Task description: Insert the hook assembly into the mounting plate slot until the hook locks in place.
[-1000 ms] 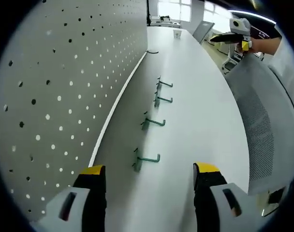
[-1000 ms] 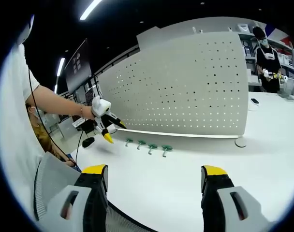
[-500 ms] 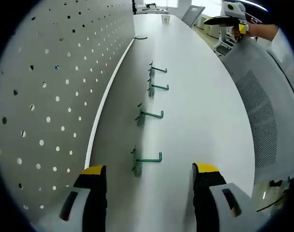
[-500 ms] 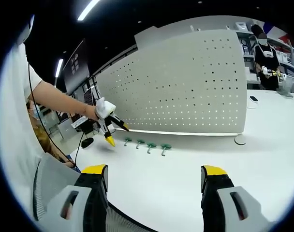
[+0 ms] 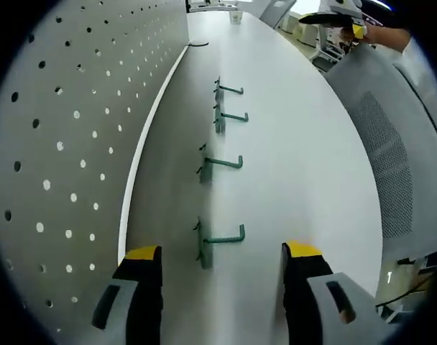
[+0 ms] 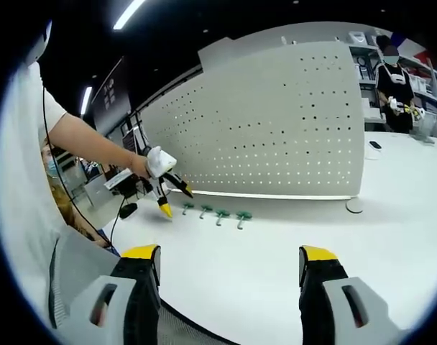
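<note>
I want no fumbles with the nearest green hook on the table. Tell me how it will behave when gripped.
The nearest green hook looks like thin bent wire, so probably stiff and light. It lies on a smooth white table, so a nudge may slide or spin it. Its slim shaft gives the open left gripper little to pinch; it could twist between the jaws.

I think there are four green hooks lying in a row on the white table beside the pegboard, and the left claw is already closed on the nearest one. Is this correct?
Not quite. The left claw is open and holds nothing: in the left gripper view its jaws stand apart, with the nearest hook lying untouched between them, farther along the white table. The rest is right: four green hooks in a row beside the pegboard.
</note>
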A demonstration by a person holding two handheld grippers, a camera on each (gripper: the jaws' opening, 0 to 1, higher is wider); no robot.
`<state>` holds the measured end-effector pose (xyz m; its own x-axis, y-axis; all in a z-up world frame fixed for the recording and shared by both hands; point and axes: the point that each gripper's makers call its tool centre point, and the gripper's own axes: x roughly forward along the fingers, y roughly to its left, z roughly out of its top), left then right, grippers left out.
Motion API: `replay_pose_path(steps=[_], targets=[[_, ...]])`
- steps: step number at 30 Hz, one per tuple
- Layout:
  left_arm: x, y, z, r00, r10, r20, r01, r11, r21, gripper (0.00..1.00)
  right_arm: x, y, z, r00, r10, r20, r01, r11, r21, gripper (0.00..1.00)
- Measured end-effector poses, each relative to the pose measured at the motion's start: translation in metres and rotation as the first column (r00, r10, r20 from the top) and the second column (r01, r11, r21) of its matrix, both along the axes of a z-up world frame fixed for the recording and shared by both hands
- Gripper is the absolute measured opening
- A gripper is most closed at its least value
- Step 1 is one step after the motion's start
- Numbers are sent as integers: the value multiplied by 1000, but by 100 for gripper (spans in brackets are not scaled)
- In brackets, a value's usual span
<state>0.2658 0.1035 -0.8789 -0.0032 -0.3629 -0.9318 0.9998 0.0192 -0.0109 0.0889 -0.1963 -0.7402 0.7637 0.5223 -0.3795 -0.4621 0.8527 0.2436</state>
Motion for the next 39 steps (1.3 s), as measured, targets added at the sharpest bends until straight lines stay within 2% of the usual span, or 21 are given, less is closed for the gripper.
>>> replay_pose_path(steps=[5,15,25,29,39], targets=[[-1,0,-4,1000,-25,4,25,1000,3,66,-1,-2,0,1000,-8,0,8,1000,3,76],[1,0,-4,1000,-15,19,15,1000,-14,61,-1,-1,0,1000,-18,1,18,1000,13,75],[5,2,-2,999,32,23,-32,999,5,37,-1,-1,2,1000,-17,9,17,1000,14,75],[8,4,-2,998,51,33,-52,999,14,22,-1,-1,3,1000,-18,12,18,1000,17,74],[14,5,-3,993,102,60,-104,994,31,8,-2,-4,5,1000,-20,15,20,1000,16,74]])
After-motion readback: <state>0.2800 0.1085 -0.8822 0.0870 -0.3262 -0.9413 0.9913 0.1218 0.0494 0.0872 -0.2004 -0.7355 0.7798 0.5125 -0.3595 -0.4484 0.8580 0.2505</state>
